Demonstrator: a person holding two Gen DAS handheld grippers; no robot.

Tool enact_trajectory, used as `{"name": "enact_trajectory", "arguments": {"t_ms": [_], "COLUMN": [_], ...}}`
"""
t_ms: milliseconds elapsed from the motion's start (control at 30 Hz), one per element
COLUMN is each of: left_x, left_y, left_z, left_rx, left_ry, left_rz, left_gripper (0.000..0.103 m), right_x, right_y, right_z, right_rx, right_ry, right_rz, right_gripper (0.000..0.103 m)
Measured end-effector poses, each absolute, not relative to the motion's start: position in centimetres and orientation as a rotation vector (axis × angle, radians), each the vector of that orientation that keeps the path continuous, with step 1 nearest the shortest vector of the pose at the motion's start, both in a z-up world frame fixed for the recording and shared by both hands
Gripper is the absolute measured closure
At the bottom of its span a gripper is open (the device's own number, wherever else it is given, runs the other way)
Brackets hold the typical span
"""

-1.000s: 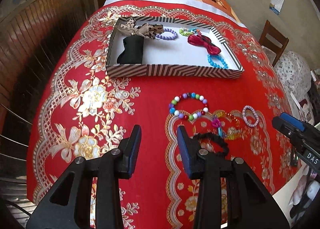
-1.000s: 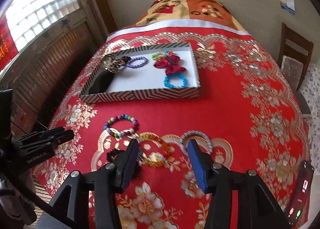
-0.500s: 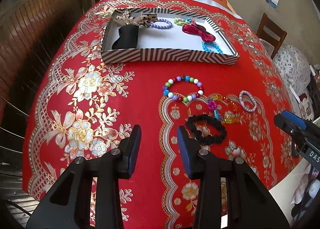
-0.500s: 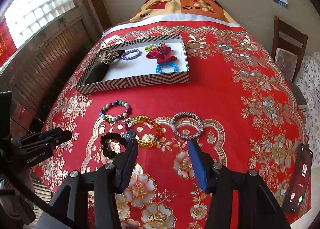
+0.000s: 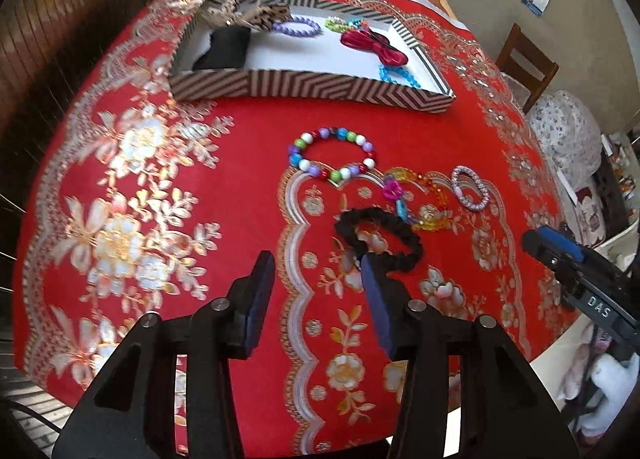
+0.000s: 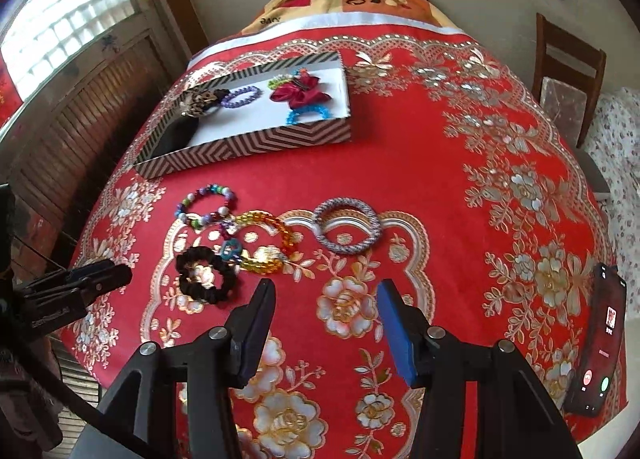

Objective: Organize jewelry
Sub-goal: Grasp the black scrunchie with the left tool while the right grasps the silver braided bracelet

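One red tablecloth with gold flowers spreads beneath my two grippers. On it stands one striped box, holding six pieces as far as I can count: one black pouch-like item, one leopard-print bow, one red bow, one purple bracelet, one blue bracelet and one green one. Four pieces lie loose on the cloth in front of the box: one multicoloured bead bracelet, one amber bead bracelet with charms, one silvery lilac bangle and one black scrunchie. One phone rests near the right edge. My left gripper hangs just short of the scrunchie, jaws opening, nothing between them. My right gripper hovers below the bangle, jaws apart and empty.
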State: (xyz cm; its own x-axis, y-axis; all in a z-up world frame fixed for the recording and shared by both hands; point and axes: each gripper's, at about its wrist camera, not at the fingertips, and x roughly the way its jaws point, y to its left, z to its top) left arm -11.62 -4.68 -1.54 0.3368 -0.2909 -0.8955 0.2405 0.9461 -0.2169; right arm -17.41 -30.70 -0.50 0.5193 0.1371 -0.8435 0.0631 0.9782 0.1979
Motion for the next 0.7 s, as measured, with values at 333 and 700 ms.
{"name": "enact_trajectory", "arguments": {"t_ms": [333, 700], "left_x": [-10.0, -8.7], "left_y": [-7.1, -8.6], "left_z": [-3.9, -5.6], "left_rx": [-0.035, 0.03], "left_ry": [1.24, 1.261], "left_rz": [-0.362, -0.328], "left_gripper": [0.058, 0.058], "right_x": [-14.3, -10.4], "right_y": [-32.5, -32.8], "right_z": [-2.4, -5.6], "right_rx": [0.201, 0.103], "right_ry": [1.016, 1.061], "right_rz": [0.034, 0.015], "right_gripper": [0.053, 0.065]}}
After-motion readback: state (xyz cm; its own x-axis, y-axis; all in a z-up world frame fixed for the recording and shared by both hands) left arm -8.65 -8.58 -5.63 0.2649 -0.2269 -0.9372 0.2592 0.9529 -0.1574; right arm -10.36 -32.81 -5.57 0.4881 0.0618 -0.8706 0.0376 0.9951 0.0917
